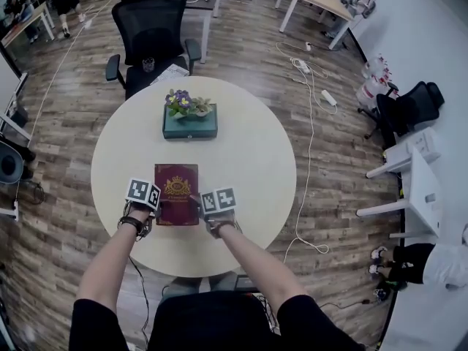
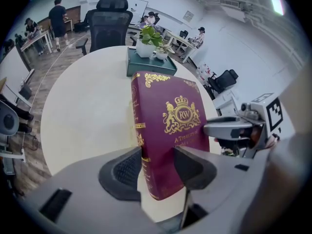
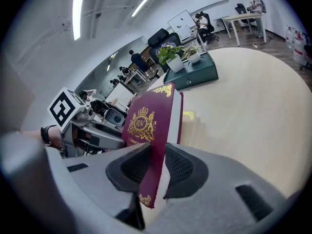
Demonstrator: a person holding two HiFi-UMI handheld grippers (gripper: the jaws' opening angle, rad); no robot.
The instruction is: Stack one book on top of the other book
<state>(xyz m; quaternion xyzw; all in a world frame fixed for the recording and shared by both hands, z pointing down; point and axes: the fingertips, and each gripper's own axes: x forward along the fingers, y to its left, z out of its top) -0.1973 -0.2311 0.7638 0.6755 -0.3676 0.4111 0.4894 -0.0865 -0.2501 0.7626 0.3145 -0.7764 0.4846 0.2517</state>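
**Arms.** Your two bare forearms enter from the bottom of the head view and converge on the maroon book [image 1: 176,189], which sits lower centre of the round counter [image 1: 248,159]. Your left wrist carries a dark band. Both claws angle downward, the left more steeply.

**Left claw** [image 1: 156,208]. In the left gripper view this claw [image 2: 157,167] stands fairly wide. Its pads clamp the full thickness of the maroon book [image 2: 170,116] at the near corner on the gilt spine side.

**Right claw** [image 1: 199,205]. In the right gripper view this claw [image 3: 157,167] stands narrow. It pinches the crested front cover of the maroon book [image 3: 151,116] at the near corner on the page-edge side. White page edges show beside one pad, but whether any pages are caught cannot be told.

**Task things.** The maroon book's near end looks raised. Whether its far end rests on the counter cannot be told. The teal book [image 1: 190,129] lies toward the upper centre, bearing small potted plants [image 1: 186,104].

**Room.** A bare strip of counter separates the two books, and broad bare surface lies left and right of them. The counter's near edge runs just below your hands. A black office chair [image 1: 153,31] stands beyond the far edge.
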